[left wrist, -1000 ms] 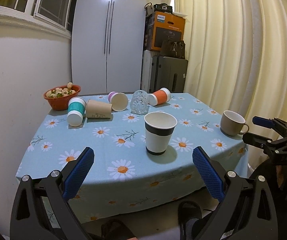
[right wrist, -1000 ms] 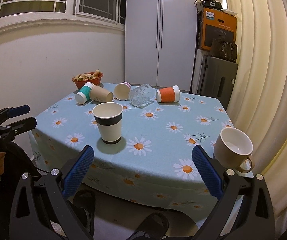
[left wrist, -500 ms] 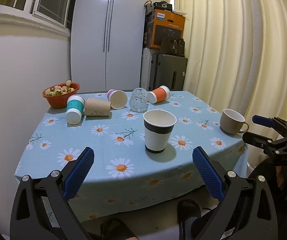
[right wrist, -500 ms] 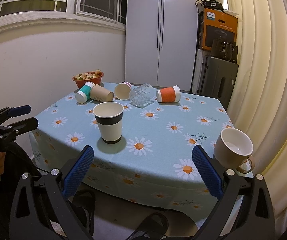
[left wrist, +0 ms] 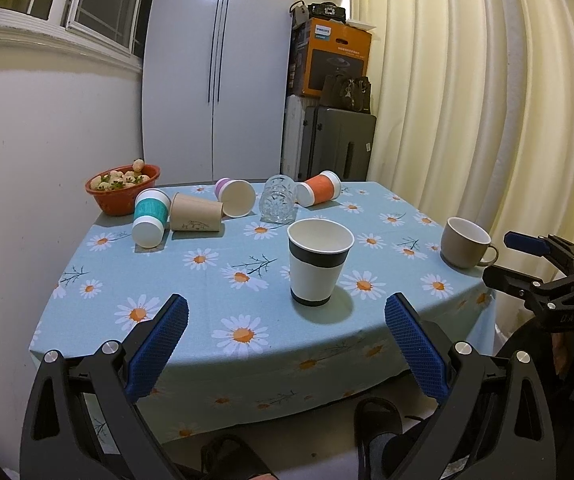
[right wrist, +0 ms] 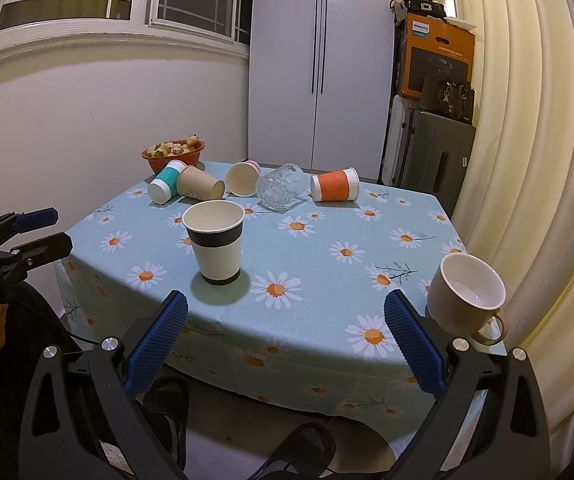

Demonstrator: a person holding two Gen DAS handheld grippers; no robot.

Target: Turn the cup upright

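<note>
Table [left wrist: 207,280] ahead; both claws [left wrist: 286,322] [right wrist: 285,320] gape, level.

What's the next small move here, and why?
Probably advance the right gripper, jaws wide open and empty, toward the orange-banded paper cup lying on its side at the far end of the daisy tablecloth. The black-banded paper cup and beige ceramic mug already stand upright.
</note>
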